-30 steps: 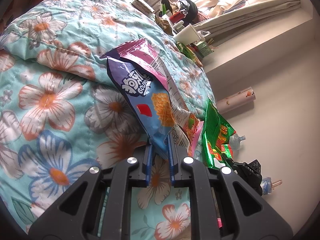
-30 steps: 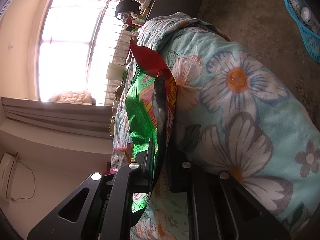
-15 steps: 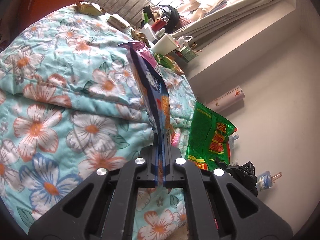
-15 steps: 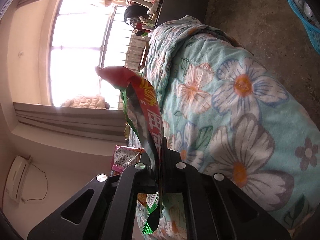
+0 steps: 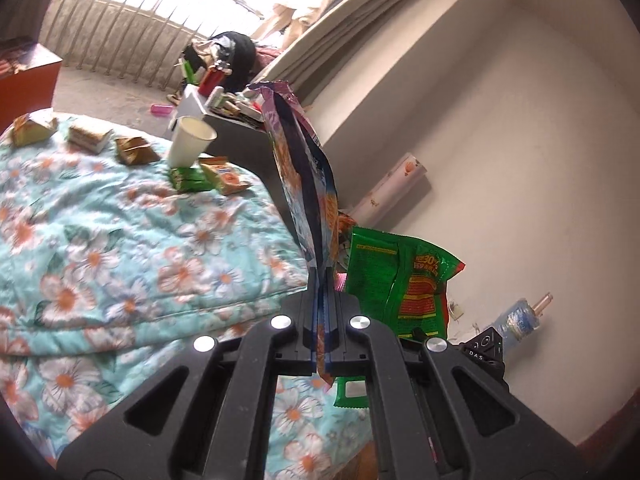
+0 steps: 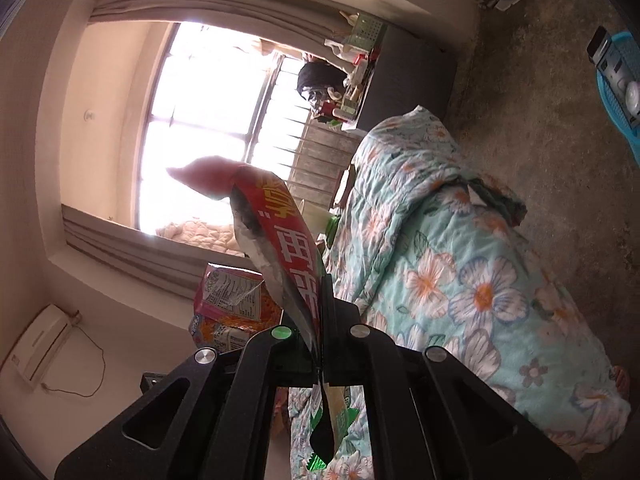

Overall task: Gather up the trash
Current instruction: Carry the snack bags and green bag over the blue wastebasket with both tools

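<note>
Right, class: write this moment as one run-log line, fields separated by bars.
left tongs: shut on blue snack bag | right tongs: shut on red-green snack bag | both bags lifted clear of floral quilt | paper cup uncollected

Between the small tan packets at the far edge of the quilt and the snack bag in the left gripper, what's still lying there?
In the left wrist view, a white paper cup, a green wrapper and an orange packet lie on the floral quilt between the tan packets and the blue-purple snack bag.

The print on the purple snack bag cannot be read, since it is seen edge-on. The red box and the blue basket are cut off by picture edges. Items on the dark table are too small to identify.
</note>
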Motion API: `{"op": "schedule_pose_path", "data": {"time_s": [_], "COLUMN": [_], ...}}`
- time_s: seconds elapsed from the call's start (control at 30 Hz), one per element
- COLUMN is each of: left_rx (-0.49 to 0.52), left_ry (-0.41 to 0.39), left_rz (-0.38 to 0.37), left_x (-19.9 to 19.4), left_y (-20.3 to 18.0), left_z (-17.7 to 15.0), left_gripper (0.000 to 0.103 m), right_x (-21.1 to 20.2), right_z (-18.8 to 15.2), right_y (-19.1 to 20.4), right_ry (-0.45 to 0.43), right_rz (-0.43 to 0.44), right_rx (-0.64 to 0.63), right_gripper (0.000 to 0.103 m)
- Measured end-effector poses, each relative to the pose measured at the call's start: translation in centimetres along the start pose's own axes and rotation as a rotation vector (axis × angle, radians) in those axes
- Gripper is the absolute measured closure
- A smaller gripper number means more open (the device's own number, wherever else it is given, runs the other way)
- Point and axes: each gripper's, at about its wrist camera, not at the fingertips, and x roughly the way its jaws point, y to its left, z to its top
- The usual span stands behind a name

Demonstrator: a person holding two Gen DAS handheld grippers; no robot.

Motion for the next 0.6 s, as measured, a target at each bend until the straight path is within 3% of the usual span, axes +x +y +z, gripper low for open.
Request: {"op": "schedule_pose_path", "data": {"time_s": [0.2,0.3,0.47,0.53,0.6], "left_rx": [0.142,0.188,0.297,0.321,0.346], "left_ry": [0.136,0.225,0.371,0.42,0.449], "left_rz": [-0.141,-0.2,-0.239,-0.237,-0.23], "left_x": [10.1,16.4,26.4,29.5,31.9], "left_y": [-8.6,-12.7,-18.9,-20.3,-21.1], "left_z": [0.7,-0.5,-4.1,-5.5,-6.7], "left_gripper": [0.103,0.103,0.103,0.103,0.103], "right_x": [-9.1,-13.5,-18.2,-18.7,-18.3], "right_z": [4.4,6.2,8.9,10.4,11.6], "right_y": [-2.0,-3.6,-7.0,-9.0,-11.4], "right_ry": [-0.221,-0.338,-0.512,-0.536,-0.537], "right_rz": [-0.103,-0.206,-0.485,-0.622,-0.704], "right_rx": [-0.016,-0.013,-0.023,-0.025,-0.023], "right_gripper": [0.101,0.101,0.101,0.101,0.101]}}
